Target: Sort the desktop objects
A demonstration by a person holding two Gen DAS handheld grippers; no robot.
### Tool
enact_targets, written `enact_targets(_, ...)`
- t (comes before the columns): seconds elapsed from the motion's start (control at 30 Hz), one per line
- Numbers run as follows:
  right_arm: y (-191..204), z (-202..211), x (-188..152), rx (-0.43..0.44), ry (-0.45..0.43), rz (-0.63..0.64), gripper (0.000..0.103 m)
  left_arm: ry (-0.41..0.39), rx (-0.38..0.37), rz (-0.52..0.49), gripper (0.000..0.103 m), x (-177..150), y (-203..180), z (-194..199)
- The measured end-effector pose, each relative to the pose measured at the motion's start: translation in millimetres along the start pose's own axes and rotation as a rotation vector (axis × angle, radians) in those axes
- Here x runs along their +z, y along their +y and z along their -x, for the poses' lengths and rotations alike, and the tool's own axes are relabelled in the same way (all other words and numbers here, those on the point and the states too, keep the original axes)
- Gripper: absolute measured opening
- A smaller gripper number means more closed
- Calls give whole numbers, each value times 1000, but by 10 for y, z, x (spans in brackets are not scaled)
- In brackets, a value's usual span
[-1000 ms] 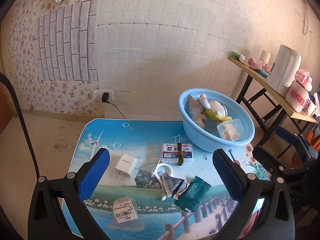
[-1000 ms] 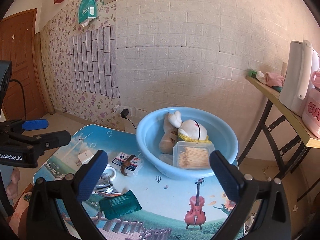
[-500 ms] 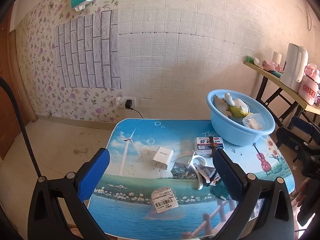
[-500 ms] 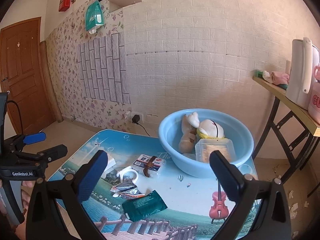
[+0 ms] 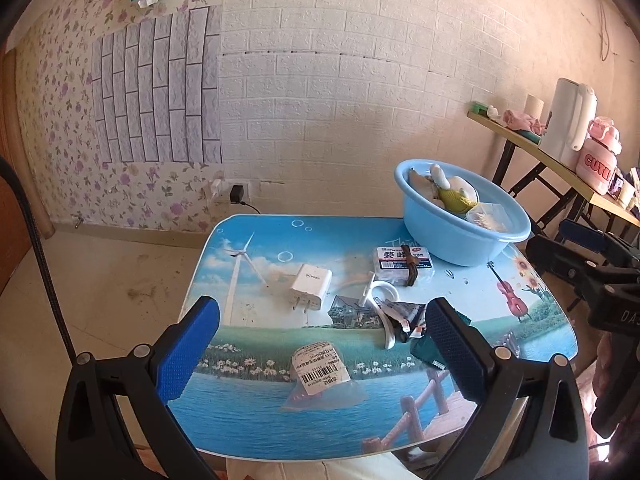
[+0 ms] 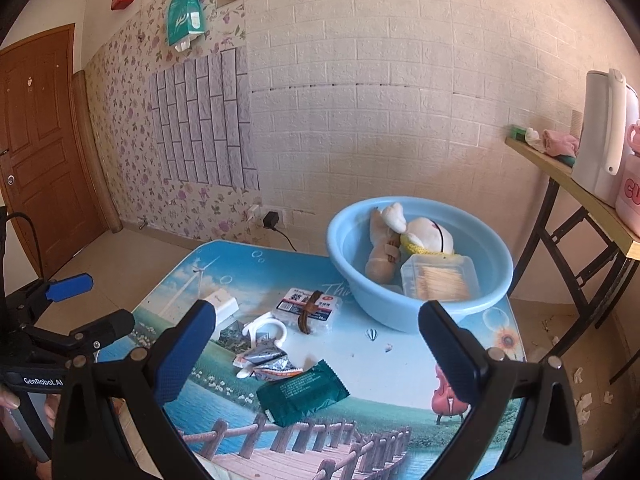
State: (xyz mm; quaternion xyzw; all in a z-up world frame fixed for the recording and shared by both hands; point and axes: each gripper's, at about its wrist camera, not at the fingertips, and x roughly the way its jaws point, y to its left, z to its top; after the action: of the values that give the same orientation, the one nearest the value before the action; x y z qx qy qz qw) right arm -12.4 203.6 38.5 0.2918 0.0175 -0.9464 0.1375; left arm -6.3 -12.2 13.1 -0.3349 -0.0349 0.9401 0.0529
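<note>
Both grippers [image 5: 320,344] [image 6: 312,344] farther back from table [image 5: 248,420] than before

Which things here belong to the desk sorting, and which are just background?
Job: blue basin, white charger, labelled box, white hook, green packet, torn wrappers, barcode bag.

Background: side table, white kettle, pink bottle, wall tissue pack, door.

My left claw's right finger [image 5: 452,344] covers most of the green packet [image 5: 425,354]. Right-wrist view: left finger [image 6: 182,354] hides part of the charger [image 6: 224,303]. Basin [image 6: 400,312] wall hides the plush toy's [image 6: 424,236] lower half. Box label [image 5: 402,259] print too small to read. Kettle [image 6: 606,136] cut off at frame edge.
</note>
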Motion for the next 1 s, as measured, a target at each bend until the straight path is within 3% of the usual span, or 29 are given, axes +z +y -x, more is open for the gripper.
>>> enact_targets(0.43,-106,-61,-370,-37,83,-28,102,7,-42,-2,103,-239,25,41)
enact_targets(0.63,-288,-289,-627,-42,184,-89,93,105,-68,4,103,-476,44,-241)
enact_targets(1.0,-216,-608,-776,4,281,-75,93,181,-95,32,103,-628,94,-630)
